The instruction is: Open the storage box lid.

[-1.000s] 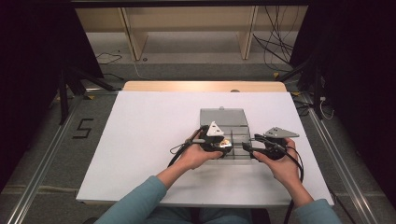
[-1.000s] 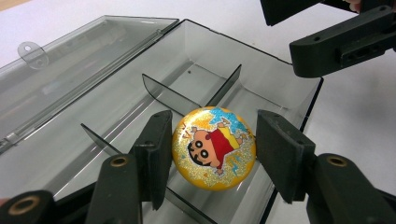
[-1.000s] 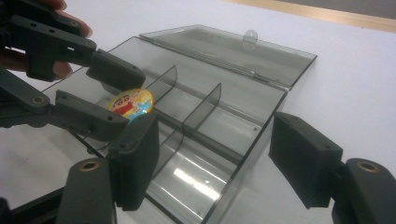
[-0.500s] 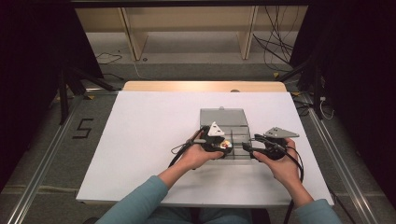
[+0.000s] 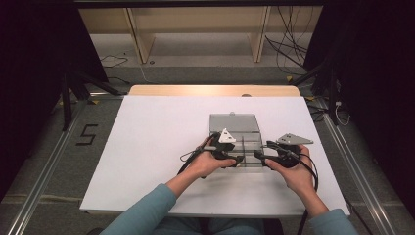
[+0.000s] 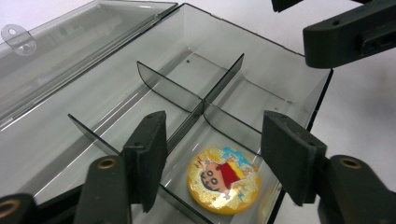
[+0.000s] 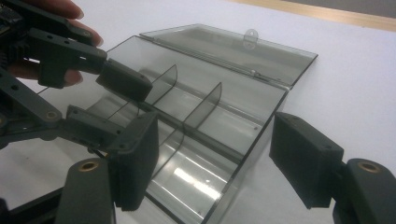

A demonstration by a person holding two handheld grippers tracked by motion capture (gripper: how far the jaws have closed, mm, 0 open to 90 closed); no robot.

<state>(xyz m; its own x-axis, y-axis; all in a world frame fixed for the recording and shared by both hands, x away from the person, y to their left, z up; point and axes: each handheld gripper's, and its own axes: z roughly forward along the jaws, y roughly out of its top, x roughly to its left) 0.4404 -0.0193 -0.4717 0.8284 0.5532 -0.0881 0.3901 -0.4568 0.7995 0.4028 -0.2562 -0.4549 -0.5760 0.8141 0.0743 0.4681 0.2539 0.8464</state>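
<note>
Left gripper view shows the left tool (image 6: 212,161), its jaws spread and just opened wider, above a round cartoon badge (image 6: 223,179) lying free in the box (image 6: 261,65) compartment at 6 o'clock. The right tool (image 7: 212,158), jaws spread, straddles the box's right wall on the bench (image 5: 147,142).

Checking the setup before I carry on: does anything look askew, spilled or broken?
Nothing stands out. The smoky clear plastic divided box sits open and intact, and the round yellow cartoon badge lies flat in one compartment, between the left gripper's open jaws.
</note>
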